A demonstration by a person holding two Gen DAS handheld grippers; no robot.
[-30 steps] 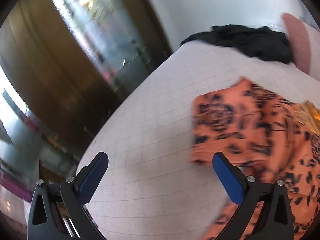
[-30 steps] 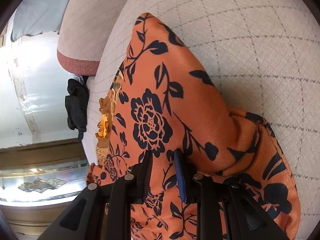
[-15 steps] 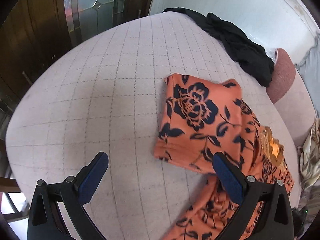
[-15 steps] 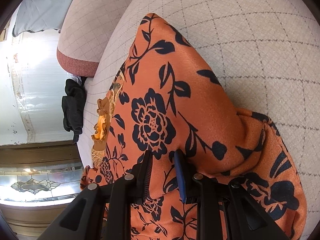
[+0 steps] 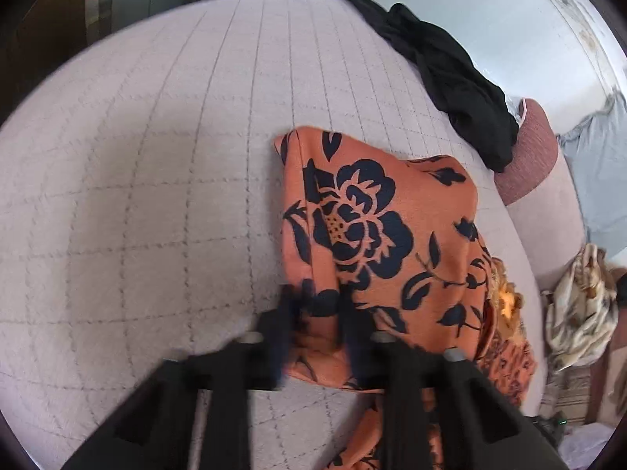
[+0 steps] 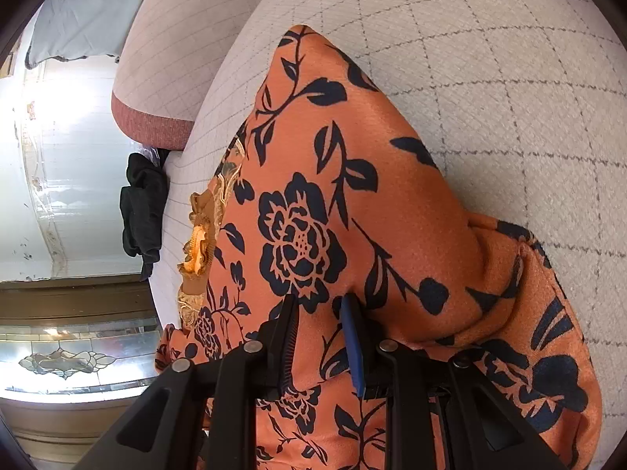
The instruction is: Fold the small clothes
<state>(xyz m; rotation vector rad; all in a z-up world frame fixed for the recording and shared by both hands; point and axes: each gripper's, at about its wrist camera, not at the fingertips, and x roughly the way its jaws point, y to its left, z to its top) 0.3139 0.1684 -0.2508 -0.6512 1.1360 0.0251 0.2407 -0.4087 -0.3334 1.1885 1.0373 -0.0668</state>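
An orange garment with a dark navy flower print (image 5: 376,235) lies partly folded on a pale quilted cushion (image 5: 156,196). My left gripper (image 5: 315,305) is shut on its near left corner; the fingers are blurred by motion. In the right wrist view the same garment (image 6: 352,196) fills the middle, with a gold lace trim (image 6: 203,235) along its left side. My right gripper (image 6: 319,309) is shut on a fold of the cloth near a printed flower.
A black garment (image 5: 450,70) lies at the far edge of the cushion, also in the right wrist view (image 6: 141,207). A pink-edged cushion (image 5: 529,156) and a cream patterned cloth (image 5: 580,305) lie to the right. A glass-panelled wooden door (image 6: 70,360) stands beyond.
My left gripper swung over to the orange garment, dropped onto its near left corner and closed from wide open. My right gripper kept its hold and barely moved.
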